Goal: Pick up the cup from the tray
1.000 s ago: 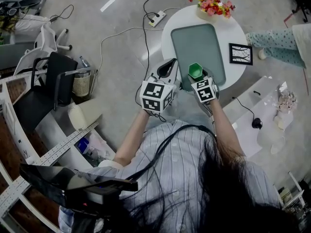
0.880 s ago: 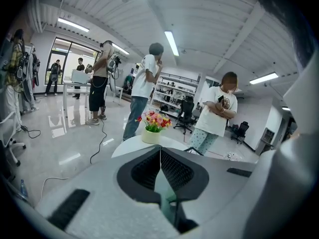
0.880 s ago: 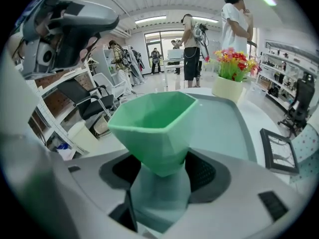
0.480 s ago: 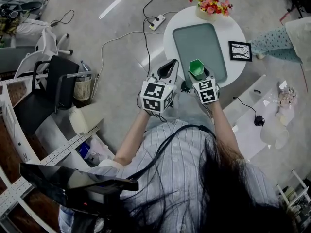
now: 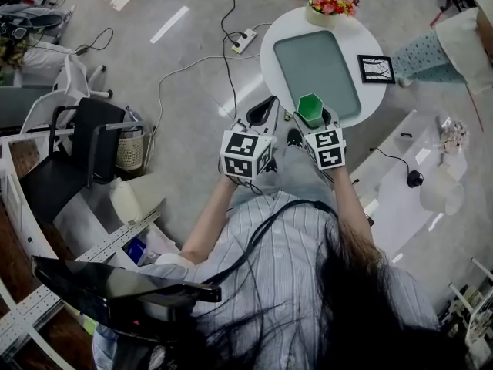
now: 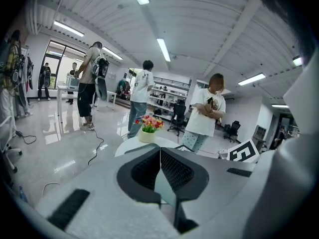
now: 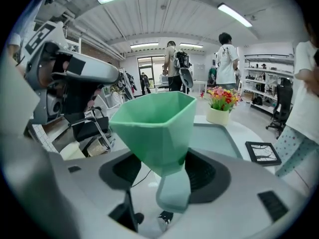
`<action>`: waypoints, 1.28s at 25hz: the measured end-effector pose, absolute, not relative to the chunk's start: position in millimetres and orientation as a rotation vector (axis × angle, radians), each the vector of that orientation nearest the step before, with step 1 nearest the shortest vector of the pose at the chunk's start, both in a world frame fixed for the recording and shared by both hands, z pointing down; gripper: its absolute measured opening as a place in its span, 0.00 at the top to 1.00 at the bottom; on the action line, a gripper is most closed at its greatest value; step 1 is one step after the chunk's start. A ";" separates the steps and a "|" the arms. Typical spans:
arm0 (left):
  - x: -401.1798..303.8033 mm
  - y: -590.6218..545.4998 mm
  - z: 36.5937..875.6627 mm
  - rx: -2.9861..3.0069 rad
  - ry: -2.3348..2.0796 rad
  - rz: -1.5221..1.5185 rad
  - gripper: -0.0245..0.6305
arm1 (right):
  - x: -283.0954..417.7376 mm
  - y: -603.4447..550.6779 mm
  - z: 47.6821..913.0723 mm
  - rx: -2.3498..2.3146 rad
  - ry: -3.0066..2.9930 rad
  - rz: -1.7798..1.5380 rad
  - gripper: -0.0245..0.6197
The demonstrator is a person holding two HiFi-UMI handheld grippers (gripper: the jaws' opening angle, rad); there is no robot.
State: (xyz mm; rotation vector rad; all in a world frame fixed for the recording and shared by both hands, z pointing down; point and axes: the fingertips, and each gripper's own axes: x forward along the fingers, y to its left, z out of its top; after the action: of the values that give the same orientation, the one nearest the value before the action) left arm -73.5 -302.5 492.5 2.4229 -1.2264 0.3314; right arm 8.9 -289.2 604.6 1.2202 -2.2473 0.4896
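Readable text: we find none in any view.
Left marker cube (image 5: 246,154): black-and-white square code patterns on its faces; we read no letters or digits in them.
Right marker cube (image 5: 326,148): the same kind of square patterns; one blocky shape perhaps resembles a digit, but we take it for code, not writing.
Framed picture (image 5: 377,68): a dark branching drawing on white, too small for us to tell any caption.
Cup (image 7: 154,128): plain green faces toward us, with nothing printed that we can read.
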 end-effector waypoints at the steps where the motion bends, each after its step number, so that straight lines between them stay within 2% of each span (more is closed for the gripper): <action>1: -75.7 -296.5 492.7 2.426 -1.218 0.330 0.94 | 6.7 -283.4 601.4 1.231 -2.247 0.490 0.52; 22: -76.9 -192.0 504.2 2.403 -1.142 0.290 0.94 | -16.9 -170.1 557.6 1.195 -2.298 0.447 0.52; 32: -49.0 -137.7 499.4 2.403 -1.197 0.295 0.94 | 6.6 -113.5 545.7 1.163 -2.343 0.426 0.52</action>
State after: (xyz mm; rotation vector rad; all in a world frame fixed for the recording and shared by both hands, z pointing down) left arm -49.0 -137.7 499.4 2.4027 -1.1965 0.2945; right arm 6.6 -113.5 545.7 1.1632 -2.3430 0.4258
